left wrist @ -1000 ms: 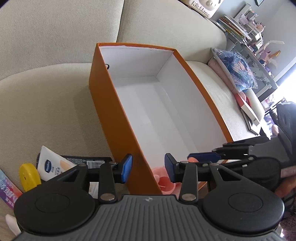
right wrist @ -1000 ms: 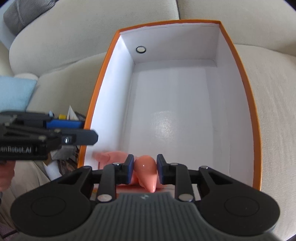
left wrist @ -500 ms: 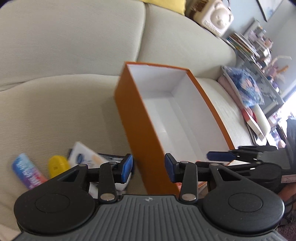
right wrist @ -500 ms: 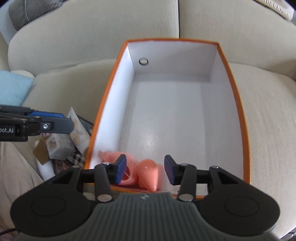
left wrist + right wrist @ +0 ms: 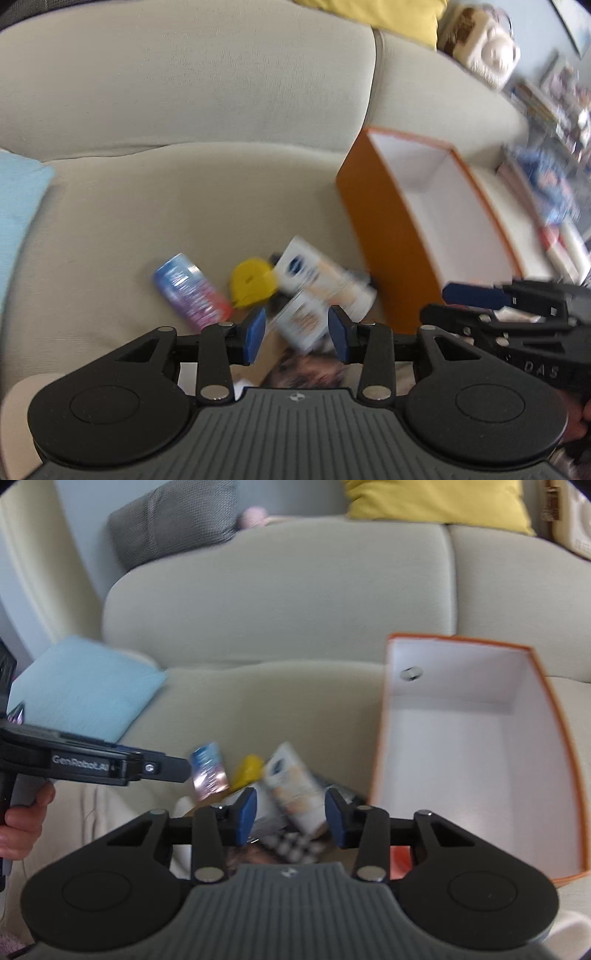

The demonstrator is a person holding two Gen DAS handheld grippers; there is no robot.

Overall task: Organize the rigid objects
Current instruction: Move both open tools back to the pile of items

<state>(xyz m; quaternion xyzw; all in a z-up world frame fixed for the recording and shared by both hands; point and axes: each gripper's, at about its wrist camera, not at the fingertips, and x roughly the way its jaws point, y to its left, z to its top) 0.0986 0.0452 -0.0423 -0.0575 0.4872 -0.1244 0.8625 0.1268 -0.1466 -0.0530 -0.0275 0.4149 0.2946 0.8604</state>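
Left tongs [image 5: 295, 334]: jaws part open, nothing between the pads. They hang above the loose pile on the sofa cushion [image 5: 147, 192].

Pile, left to right ahead of the left tongs: blue-red can [image 5: 192, 291] lying on its side, yellow round item [image 5: 253, 282] just beside it, white tube [image 5: 321, 275] touching it, a small white carton [image 5: 303, 323] nearest the pads. All blurred; we can't read the labels.

Right tongs [image 5: 290, 816]: jaws closing, nothing gripped. They hover over the same pile, white tube [image 5: 291, 779] just ahead of the gap. Orange box [image 5: 480, 746] sits to the right of both tongs, open top. A pink patch shows at its near corner, mostly hidden behind the right tongs.

Risks as we see them:
- Both tongs converge on one pile, so they may collide or nudge items apart.
- The can is round on a soft cushion; a side touch could roll it off.
- Items overlap, so we may pinch two, or drag the carton out with the tube.
- The box wall is close on the right and could get clipped on the carry-over.
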